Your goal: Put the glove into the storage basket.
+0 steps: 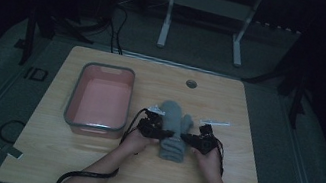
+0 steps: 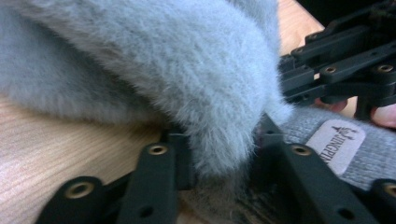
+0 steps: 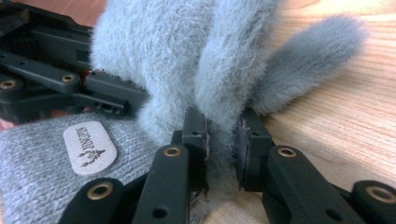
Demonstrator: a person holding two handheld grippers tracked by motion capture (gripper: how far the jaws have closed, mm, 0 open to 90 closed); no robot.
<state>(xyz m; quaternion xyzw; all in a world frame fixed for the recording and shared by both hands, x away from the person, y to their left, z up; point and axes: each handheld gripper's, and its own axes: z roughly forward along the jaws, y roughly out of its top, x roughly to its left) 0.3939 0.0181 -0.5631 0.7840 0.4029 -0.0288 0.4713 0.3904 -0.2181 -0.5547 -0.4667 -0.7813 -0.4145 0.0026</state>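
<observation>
Nearest the person, two forearms come up over the wooden desk and converge on a grey fuzzy mitten. The left hand-held gripper pinches the mitten's fluffy edge from its left side, its pads pressed into the pile, as its own view shows. The right hand-held gripper is clamped likewise on the opposite edge, a fold of fur squeezed between its jaws. Both point inward, roughly level, facing each other across the mitten just above the ribbed cuff and its sewn label.

With both edges gripped, the work looks like lifting or moving the mitten. Doing it well would mean raising both hands together and evenly, so the fabric neither stretches nor slips from the shallow bites on loose fur; a deeper hold on the knit would be safer.

Beyond the left hand-held gripper, off to its outer side, stands an empty pink bin with a grey rim.
</observation>
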